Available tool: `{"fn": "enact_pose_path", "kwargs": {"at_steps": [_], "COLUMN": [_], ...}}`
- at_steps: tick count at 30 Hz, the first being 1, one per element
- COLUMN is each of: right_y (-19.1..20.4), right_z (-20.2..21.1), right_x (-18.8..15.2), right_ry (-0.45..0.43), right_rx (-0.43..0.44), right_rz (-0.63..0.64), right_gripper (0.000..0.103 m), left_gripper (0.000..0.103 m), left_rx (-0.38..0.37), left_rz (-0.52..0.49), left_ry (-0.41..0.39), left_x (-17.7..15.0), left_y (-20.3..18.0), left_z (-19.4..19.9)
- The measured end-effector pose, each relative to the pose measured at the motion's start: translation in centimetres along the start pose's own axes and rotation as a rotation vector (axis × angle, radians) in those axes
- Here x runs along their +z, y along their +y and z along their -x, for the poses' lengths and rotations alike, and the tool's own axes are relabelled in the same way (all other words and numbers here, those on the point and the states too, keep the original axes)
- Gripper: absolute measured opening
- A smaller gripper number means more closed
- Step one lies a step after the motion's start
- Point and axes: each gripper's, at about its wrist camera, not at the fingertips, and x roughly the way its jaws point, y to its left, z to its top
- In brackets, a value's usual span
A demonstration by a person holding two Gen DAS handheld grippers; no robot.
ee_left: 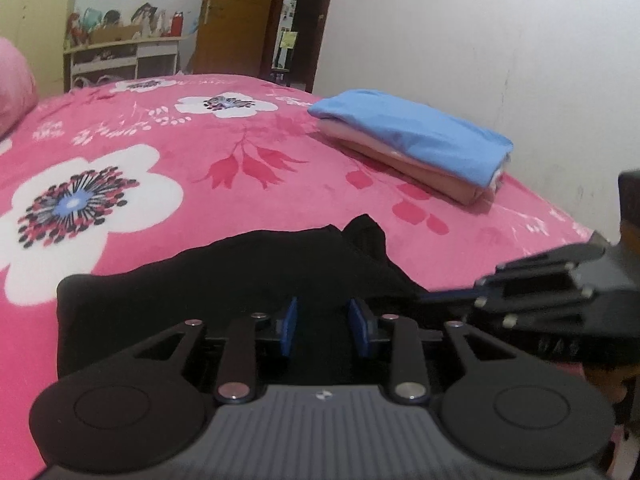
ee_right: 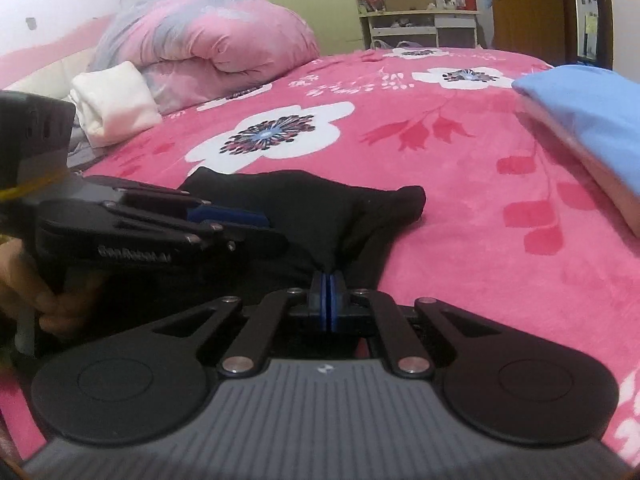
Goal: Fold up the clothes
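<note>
Right wrist view looks across the bed (ee_right: 460, 184), its pink blanket printed with big white flowers filling most of the scene. At the head end sits a rolled pink and grey duvet (ee_right: 208, 44) with a folded white cloth (ee_right: 114, 102) against it, apparently parked out of the working area. At the far right lies a stack of folded clothes (ee_left: 416, 140), a blue piece on top of a peach one, set aside near the wall as what look like finished items.

Close to the cameras, the black garment (ee_right: 304, 204) lies bunched on the blanket at the near edge of the bed, partly gathered and not yet a neat fold; this is the piece being worked on. The right tool (ee_right: 329, 290) has its blue pads pressed together on a pinch of the black fabric, which rises in a small peak from the grip, probably to lift or carry an edge over. The left tool (ee_left: 327, 322) stands narrowly parted above the same garment, and I see no cloth pinched between its pads.

Raised lettering on the side of the left tool's body reads roughly "GenRobot.ai", though it is soft and partly blurred. A small logo sits on each grey housing, too small to read.
</note>
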Motion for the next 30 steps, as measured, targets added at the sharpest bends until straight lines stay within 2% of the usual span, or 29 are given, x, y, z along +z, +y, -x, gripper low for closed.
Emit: {"fn": "enact_pose_path", "kwargs": {"at_steps": [7, 10, 13, 15, 16, 20, 25, 27, 30], "right_y": [-3.8, -1.8, 1.6, 2.9, 3.0, 2.1, 2.0, 2.0, 1.6], "right_z": [4.5, 6.5, 6.4, 4.9, 4.2, 4.6, 4.7, 4.8, 4.8], "right_x": [-0.8, -1.5, -2.1, -3.2, -3.8, -5.8, -7.0, -7.2, -7.3], "right_ry": [-0.091, -0.151, -0.145, -0.059, -0.014, -0.068, -0.120, -0.129, -0.142], "right_rx": [0.004, 0.113, 0.153, 0.117, 0.086, 0.102, 0.099, 0.099, 0.117], "right_rz": [-0.288, -0.262, -0.143, -0.110, -0.122, -0.261, -0.277, -0.274, -0.301], "right_gripper": [0.012, 0.012, 0.012, 0.012, 0.011, 0.011, 0.010, 0.010, 0.010], "left_gripper": [0.035, 0.037, 0.038, 0.038, 0.038, 0.042, 0.044, 0.047, 0.051], "left_rx": [-0.002, -0.005, -0.014, -0.031, -0.040, -0.040, -0.001, 0.010, -0.016], "left_rz": [-0.006, -0.007, -0.013, -0.024, -0.041, -0.175, -0.287, -0.290, -0.238], "left_ry": [0.001, 0.002, 0.002, -0.003, 0.001, 0.061, 0.097, 0.110, 0.124], "left_x": [-0.1, 0.0, 0.4, 1.0, 1.3, 2.1, 3.3, 3.8, 4.6], "left_y": [-0.1, -0.2, -0.3, -0.6, -0.9, -2.9, -4.6, -4.6, -3.8], "left_z": [0.0, 0.0, 0.1, 0.1, -0.2, -2.4, -5.2, -6.5, -8.1]}}
